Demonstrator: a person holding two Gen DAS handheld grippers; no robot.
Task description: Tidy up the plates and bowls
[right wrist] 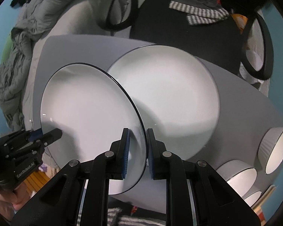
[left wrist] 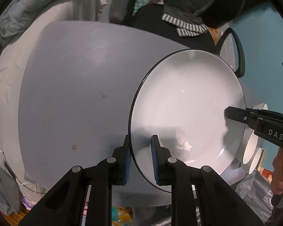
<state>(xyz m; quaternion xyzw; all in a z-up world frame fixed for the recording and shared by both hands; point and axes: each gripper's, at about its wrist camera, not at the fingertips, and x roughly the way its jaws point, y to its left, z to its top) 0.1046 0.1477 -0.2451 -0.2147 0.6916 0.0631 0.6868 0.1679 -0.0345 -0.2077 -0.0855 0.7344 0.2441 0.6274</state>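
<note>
Both grippers carry one white plate [left wrist: 188,103] [right wrist: 88,109] with a thin dark rim, lifted above the grey table [left wrist: 75,94] [right wrist: 245,98]. My left gripper [left wrist: 139,139] [right wrist: 54,132] is shut on the plate's left rim. The opposite rim sits between the pads of my right gripper [right wrist: 137,131] [left wrist: 230,114], which is shut on it. A second white plate [right wrist: 169,94] lies flat on the table, partly hidden behind the held one. Three white ribbed bowls [right wrist: 275,146] [right wrist: 239,179] [right wrist: 253,197] stand on the table's right side.
A black chair [right wrist: 179,18] with dark clothes and a striped cloth [left wrist: 184,25] stands behind the table. Grey bedding [left wrist: 18,18] is piled to the left. A person's hand [left wrist: 281,173] grips the right tool's handle.
</note>
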